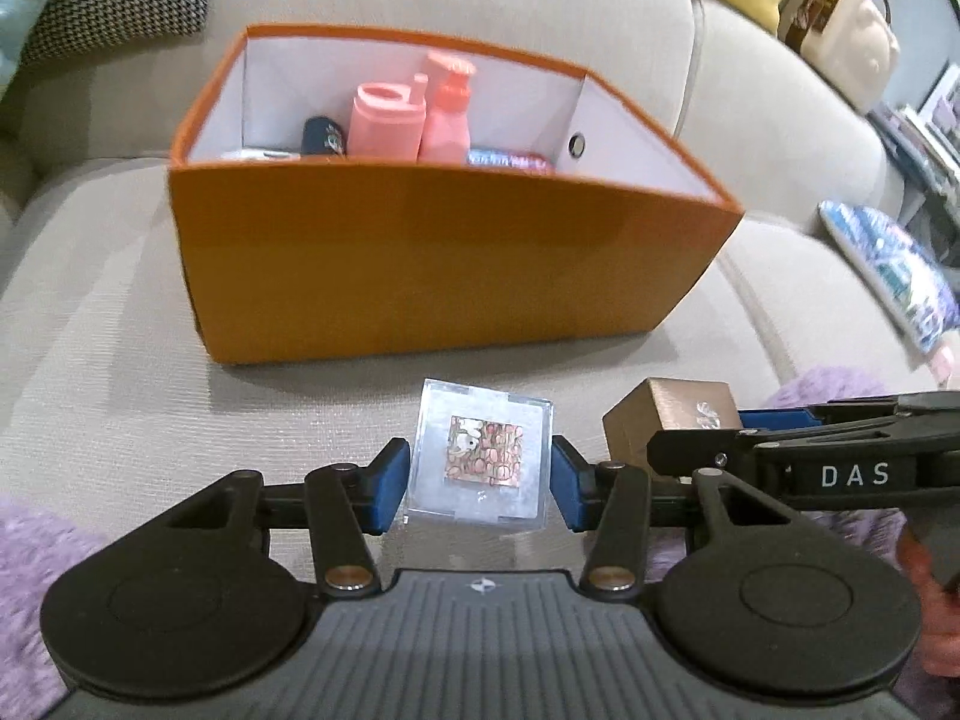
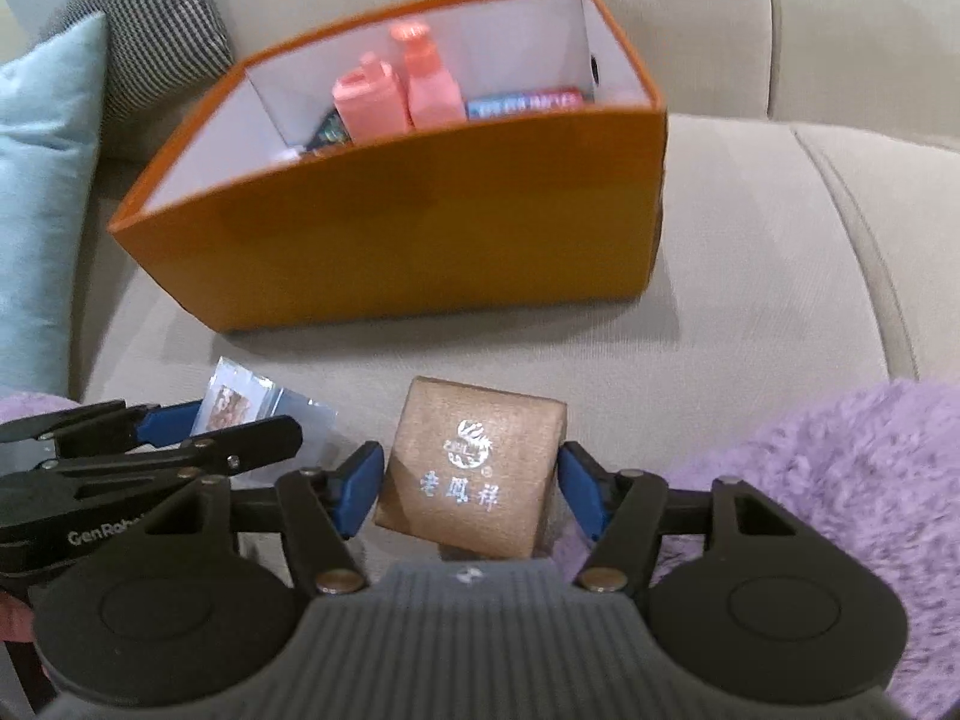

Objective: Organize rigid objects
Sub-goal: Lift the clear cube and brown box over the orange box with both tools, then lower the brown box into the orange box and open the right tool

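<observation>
Sideways, orange box rim (open-topped) ahead.

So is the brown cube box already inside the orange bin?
No: in the right wrist view the brown cube box sits between the right gripper fingers, in front of the orange bin, above the sofa cushion.

Orange box wall stands ahead (open top); bottles crowd its middle.

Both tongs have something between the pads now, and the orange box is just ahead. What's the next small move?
Probably lift both and carry them forward over the orange box. The left tongs hold the clear case, the right tongs the brown gift box, and both items sit short of the box's near wall.
</observation>
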